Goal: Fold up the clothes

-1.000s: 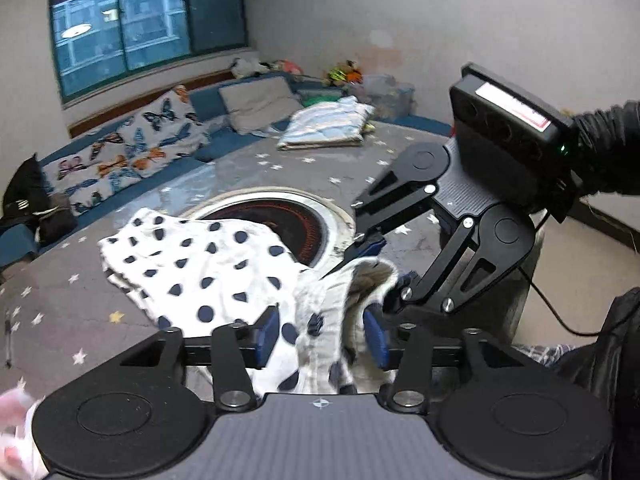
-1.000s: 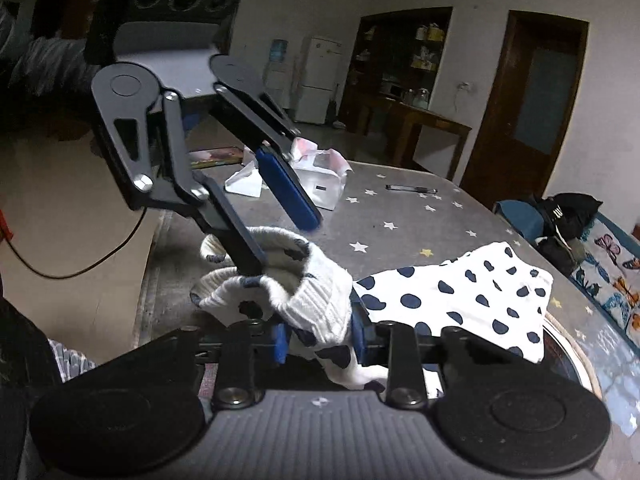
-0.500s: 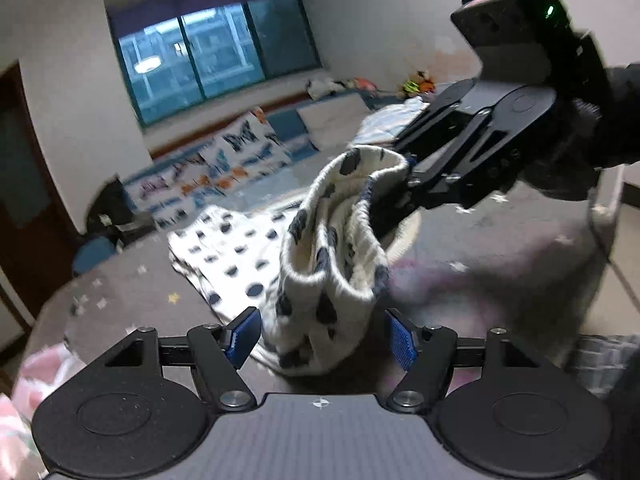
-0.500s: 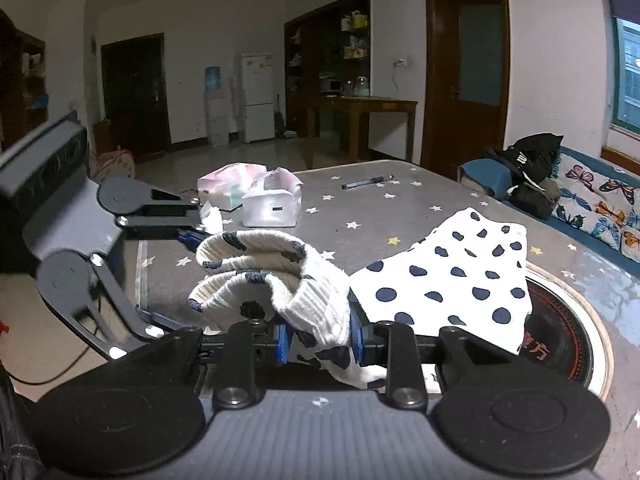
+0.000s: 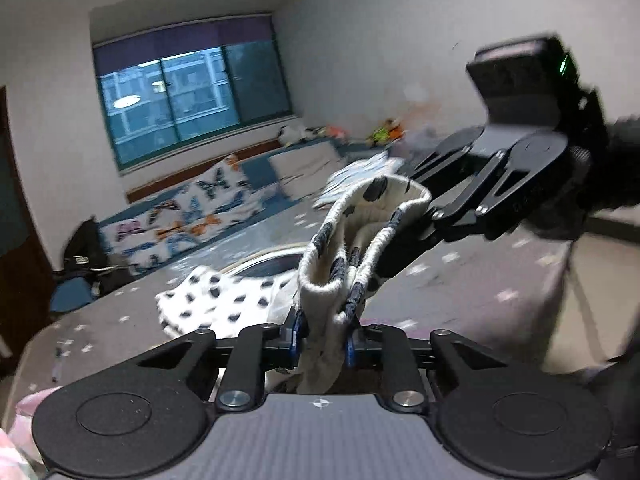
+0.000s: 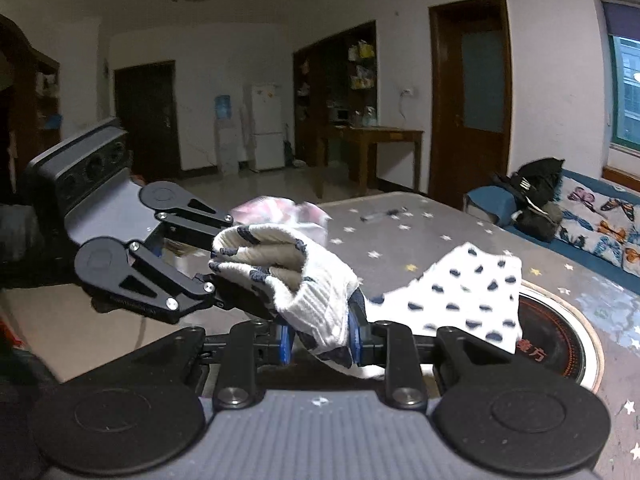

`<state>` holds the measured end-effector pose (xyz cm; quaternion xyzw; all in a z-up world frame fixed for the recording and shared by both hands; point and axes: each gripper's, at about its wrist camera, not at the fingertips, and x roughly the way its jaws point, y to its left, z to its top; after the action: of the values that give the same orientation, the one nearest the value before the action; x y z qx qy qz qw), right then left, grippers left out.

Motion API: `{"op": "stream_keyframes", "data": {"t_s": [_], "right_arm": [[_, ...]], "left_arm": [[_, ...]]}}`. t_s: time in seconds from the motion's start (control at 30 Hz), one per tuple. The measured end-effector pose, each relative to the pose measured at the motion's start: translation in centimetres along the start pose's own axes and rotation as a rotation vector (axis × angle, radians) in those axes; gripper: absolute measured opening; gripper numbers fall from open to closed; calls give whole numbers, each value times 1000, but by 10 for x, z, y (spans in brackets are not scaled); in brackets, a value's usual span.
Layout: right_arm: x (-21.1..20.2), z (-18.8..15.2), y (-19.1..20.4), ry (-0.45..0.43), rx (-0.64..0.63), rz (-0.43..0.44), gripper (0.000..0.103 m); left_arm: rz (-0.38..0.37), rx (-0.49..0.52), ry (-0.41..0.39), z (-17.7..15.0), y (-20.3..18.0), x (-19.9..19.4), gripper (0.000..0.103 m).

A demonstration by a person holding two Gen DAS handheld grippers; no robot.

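The left hand-held gripper, wide open a second ago, is closing its jaws on the ribbed waistband of the polka-dot garment. The right hand-held gripper keeps its pinch on the other end, now lifted off the desk, with the dotted cloth trailing behind.

The matte black left gripper has two round discs on a ribbed grey body, silver screw heads on angular linkage arms and blue pads. The matching right gripper looks alike; a green light glows on its boxy head, against a dark sleeve.

One spotted garment — two tongs.
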<state>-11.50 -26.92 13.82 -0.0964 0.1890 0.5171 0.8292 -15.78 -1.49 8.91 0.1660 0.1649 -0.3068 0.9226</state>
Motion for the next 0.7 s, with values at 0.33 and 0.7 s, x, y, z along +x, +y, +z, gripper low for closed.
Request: {"op": "stream_keyframes", "data": {"t_s": [0.33,0.7], "right_arm": [[-15,24,-6,-27,85,-12,25],[59,64,-105,-19,207,-107,25]], "left_arm": [[-52,-149,-22,26,27,-5,22],[-15,-268,47,51,121,88,22]]}}
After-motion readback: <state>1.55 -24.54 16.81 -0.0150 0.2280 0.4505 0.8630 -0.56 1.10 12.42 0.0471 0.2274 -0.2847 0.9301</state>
